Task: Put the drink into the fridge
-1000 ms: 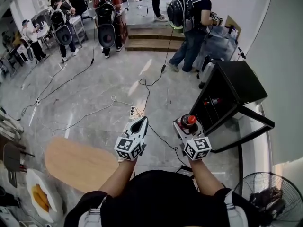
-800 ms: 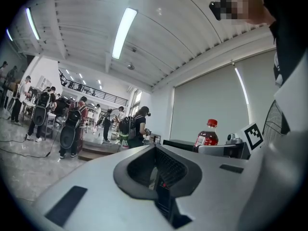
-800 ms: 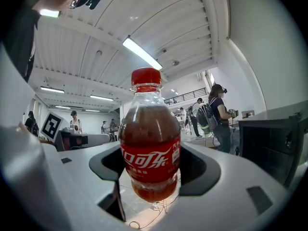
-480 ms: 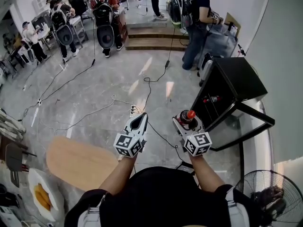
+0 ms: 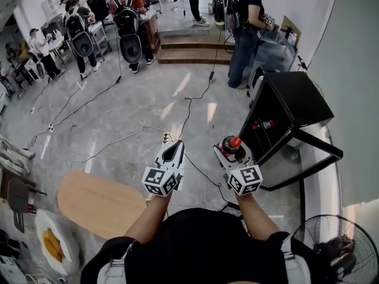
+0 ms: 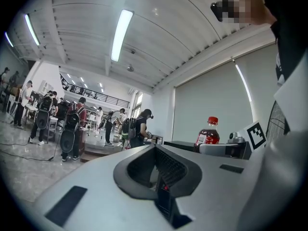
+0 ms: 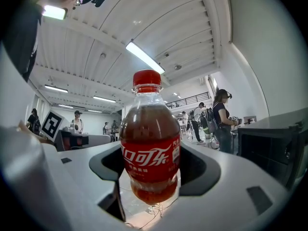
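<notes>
A cola bottle [image 5: 232, 146] with a red cap and red label [image 7: 150, 150] stands upright between the jaws of my right gripper [image 5: 231, 151], which is shut on it [image 7: 151, 177]. My left gripper [image 5: 173, 152] is beside it on the left, shut and empty [image 6: 156, 170]. From the left gripper view the bottle [image 6: 208, 134] shows to the right. A small black fridge [image 5: 291, 106] stands ahead on the right with its door [image 5: 314, 149] swung open. Another bottle [image 5: 264, 125] lies on a shelf inside. In the right gripper view, the fridge [image 7: 269, 148] is at the right edge.
Cables [image 5: 185, 114] and a power strip [image 5: 167, 139] lie on the grey floor ahead. A round wooden table [image 5: 98, 203] and a plate of food [image 5: 50, 247] are at lower left. A floor fan [image 5: 334, 247] is at lower right. A person [image 5: 243, 22] stands beyond the fridge.
Both grippers hold almost the same places, the right one still gripping the bottle. The person beyond the fridge has stepped a little further away to the right.
</notes>
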### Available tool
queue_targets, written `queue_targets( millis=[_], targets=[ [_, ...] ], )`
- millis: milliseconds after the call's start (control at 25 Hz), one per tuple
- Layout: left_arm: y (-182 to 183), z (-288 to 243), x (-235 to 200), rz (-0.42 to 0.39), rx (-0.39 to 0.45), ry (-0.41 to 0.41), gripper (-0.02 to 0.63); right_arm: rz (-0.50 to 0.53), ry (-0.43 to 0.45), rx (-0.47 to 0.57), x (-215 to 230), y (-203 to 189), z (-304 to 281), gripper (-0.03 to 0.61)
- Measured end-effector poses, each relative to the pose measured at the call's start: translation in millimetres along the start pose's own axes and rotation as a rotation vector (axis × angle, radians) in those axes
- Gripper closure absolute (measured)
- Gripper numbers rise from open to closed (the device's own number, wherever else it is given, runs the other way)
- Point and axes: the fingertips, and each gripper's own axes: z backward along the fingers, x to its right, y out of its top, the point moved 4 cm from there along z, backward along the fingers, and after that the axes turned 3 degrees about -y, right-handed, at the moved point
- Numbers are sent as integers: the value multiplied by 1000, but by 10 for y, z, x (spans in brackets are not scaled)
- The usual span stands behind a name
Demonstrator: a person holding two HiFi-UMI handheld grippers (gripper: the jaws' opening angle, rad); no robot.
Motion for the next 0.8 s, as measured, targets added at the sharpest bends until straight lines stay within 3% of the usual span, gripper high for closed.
queue_targets(
  millis=[320, 800],
  targets=[
    [-46, -41, 178, -14, -5, 5, 600, 37, 24, 25, 107, -3, 57, 272],
    [-159, -155, 129, -3, -16, 40, 600, -17, 49, 18, 239, -164, -40, 272]
  ],
)
